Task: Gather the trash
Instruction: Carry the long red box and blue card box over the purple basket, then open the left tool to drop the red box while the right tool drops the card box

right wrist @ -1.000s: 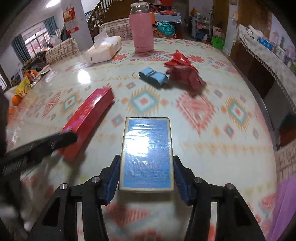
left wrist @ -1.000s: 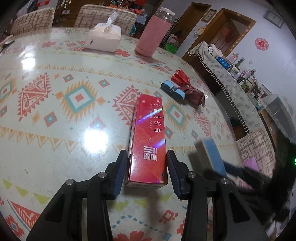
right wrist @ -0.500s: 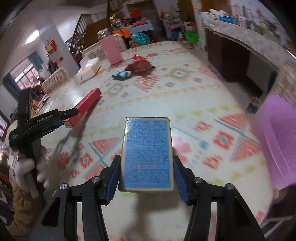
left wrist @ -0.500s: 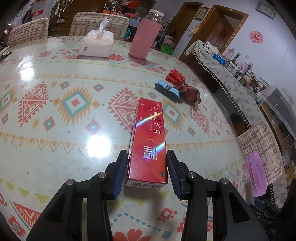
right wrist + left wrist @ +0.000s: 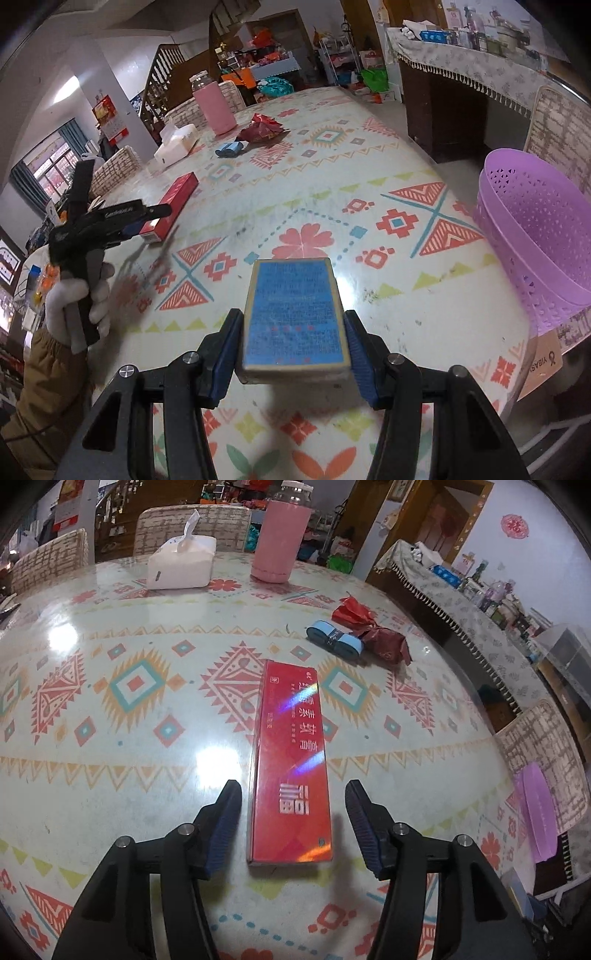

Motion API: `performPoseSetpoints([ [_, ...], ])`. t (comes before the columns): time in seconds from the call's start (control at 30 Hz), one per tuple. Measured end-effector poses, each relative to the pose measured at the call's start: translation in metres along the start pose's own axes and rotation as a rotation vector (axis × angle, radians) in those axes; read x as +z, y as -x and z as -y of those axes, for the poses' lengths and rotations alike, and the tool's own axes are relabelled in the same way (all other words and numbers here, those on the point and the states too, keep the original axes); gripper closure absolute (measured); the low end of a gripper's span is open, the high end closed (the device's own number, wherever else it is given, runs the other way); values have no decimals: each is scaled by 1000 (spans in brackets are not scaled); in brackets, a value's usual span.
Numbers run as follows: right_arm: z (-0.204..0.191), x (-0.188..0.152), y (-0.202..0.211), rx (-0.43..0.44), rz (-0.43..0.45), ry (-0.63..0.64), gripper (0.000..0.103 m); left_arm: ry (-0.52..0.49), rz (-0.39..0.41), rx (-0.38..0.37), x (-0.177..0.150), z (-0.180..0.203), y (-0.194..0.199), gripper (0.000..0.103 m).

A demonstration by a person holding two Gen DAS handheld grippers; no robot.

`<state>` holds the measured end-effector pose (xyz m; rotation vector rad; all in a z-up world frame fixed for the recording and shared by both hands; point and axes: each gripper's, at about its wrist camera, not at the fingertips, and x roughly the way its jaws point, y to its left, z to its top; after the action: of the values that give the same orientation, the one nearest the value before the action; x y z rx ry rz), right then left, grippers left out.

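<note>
Hiding its inside behind a perforated wall, the purple basket (image 5: 532, 236) sits right; right gripper (image 5: 293, 328) pinches the blue box (image 5: 295, 317), left gripper (image 5: 291, 805) spread around the red carton (image 5: 291, 760)

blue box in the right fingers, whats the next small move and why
Probably carry the flat blue rectangular box rightward until it is over the purple perforated plastic basket, then open. The right gripper is shut on the box above the patterned table, and the basket sits at the table's right edge, apart from the box. The left gripper stands open around the long red carton.
</note>
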<state>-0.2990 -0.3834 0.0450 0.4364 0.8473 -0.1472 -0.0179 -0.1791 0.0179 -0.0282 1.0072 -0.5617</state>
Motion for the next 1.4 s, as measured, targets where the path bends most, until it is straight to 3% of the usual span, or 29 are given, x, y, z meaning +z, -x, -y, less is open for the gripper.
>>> performPoseSetpoints([
  [0.17,4,-7,7,22,20,3,44,-19,-26,75,8,12,-9,41],
  [0.2,5,-8,8,24,24,3,44,-31,-33,105,8,15,-10,57],
  [0.23,6,-8,8,27,26,3,44,-49,-37,138,8,19,-10,64],
  [0.27,7,-9,9,30,28,3,44,-54,-44,132,7,21,-9,64],
  [0.5,16,-11,19,61,62,6,44,-67,-47,-19,-12,46,19,64],
  [0.8,45,-2,46,75,145,-53,44,-234,-42,-177,-35,129,53,64],
  [1.13,131,7,90,-57,249,-201,44,-407,-102,-332,-32,258,34,64],
  [1.4,186,20,112,-153,297,-270,44,-546,-144,-413,-38,369,9,64],
])
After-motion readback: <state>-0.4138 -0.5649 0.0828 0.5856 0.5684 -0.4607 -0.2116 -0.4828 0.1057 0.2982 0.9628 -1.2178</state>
